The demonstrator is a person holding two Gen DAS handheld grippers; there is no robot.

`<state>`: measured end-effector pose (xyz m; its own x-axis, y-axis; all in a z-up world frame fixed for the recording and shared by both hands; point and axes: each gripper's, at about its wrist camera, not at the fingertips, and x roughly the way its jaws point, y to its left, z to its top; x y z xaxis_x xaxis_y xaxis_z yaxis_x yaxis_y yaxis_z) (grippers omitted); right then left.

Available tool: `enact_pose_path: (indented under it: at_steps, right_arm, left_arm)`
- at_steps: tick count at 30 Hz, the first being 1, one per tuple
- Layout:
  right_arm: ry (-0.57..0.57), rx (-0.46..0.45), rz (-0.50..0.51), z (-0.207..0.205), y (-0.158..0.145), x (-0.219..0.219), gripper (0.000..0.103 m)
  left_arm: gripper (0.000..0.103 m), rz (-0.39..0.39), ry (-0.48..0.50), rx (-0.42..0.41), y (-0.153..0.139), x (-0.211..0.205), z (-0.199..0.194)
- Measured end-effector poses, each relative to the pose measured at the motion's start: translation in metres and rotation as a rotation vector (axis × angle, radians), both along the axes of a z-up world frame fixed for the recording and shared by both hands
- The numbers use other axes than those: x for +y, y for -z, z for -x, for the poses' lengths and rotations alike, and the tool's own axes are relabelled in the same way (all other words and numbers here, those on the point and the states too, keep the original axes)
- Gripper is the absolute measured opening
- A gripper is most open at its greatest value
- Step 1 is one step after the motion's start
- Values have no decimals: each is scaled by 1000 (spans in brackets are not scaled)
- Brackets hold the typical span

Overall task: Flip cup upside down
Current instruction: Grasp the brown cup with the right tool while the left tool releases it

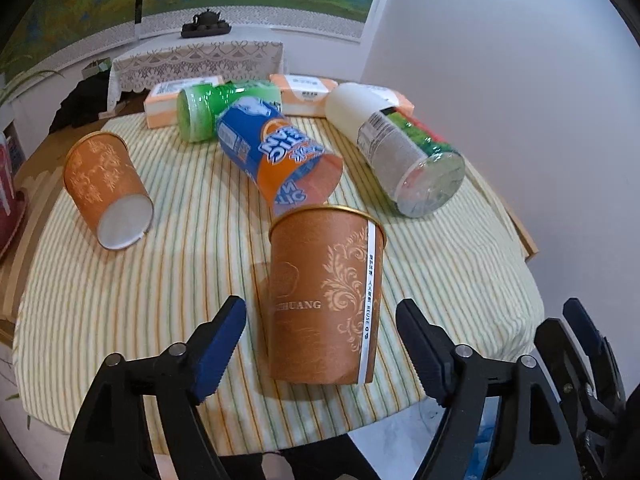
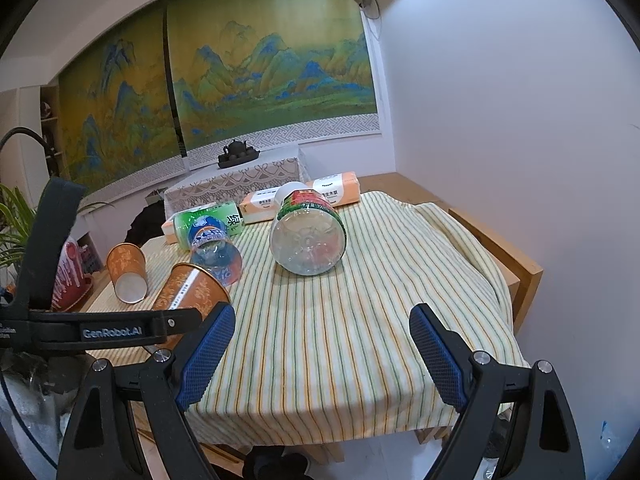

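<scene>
The cup [image 1: 326,300] stands upright, mouth up, not yet flipped. The left gripper [image 1: 320,348] brackets it, jaws apart, untouching. The right gripper [image 2: 322,354], right of the cup, is spread and empty.

Orange paper cup [image 1: 326,300], upright, slightly tilted, on striped tablecloth [image 1: 160,300]

A blue-and-orange bottle [image 1: 276,156] lay on the striped tablecloth [image 1: 200,280]. Behind it lay a green bottle [image 1: 212,110], to its right a clear bottle [image 1: 404,160], and tissue packs [image 1: 308,94] sat farther back. A teapot [image 2: 236,148] stood beyond.
</scene>
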<state>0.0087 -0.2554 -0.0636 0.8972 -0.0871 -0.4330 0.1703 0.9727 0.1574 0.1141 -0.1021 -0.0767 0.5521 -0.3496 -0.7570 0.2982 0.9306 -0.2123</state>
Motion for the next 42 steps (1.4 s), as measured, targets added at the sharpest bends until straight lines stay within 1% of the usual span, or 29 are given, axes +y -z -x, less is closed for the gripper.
enact_pose_path:
  at_steps: [3,6,10,13,16,19,22,25,27,33,39,41,42]
  right_arm:
    - [0,-6,1,2,-1,3,86]
    - [0,-6,-3,3,-2,8,86]
    - [-8,-14,-10,6,1,21,86]
    - [-24,-22,-19,4,7,37,86]
    - [-58,-9,-29,-4,17,58,86]
    - [-87,-17,-39,-10,27,84,86]
    - [-85,-15,-23,-18,35,103,86]
    - [-78,-2,-7,-29,42,117,86]
    - [-81,22,4,-38,48,126,86]
    - [-65,45,44,-47,56,135,86]
    - [-51,56,56,-54,60,137,86]
    - [-42,59,67,-56,62,137,84]
    - [-39,61,69,-56,63,136,79]
  left_arm:
    - [85,-5,0,-32,-9,7,7]
    - [85,-10,-25,-80,-20,26,20]
    - [85,-18,-113,-139,-30,69,48]
    - [87,-53,-184,-192,-35,99,73]
    - [88,-67,-225,-222,-39,121,91]
    - [88,-59,-247,-229,-41,139,102]
    - [88,-47,-256,-224,-39,149,105]
    - [88,-37,-251,-221,-36,155,110]
    - [88,-31,-251,-220,-35,157,110]
    - [88,-14,-267,-223,-33,162,108]
    - [88,-12,-267,-221,-32,163,106]
    - [88,-12,-266,-220,-31,163,106]
    - [88,-11,-266,-219,-30,163,106]
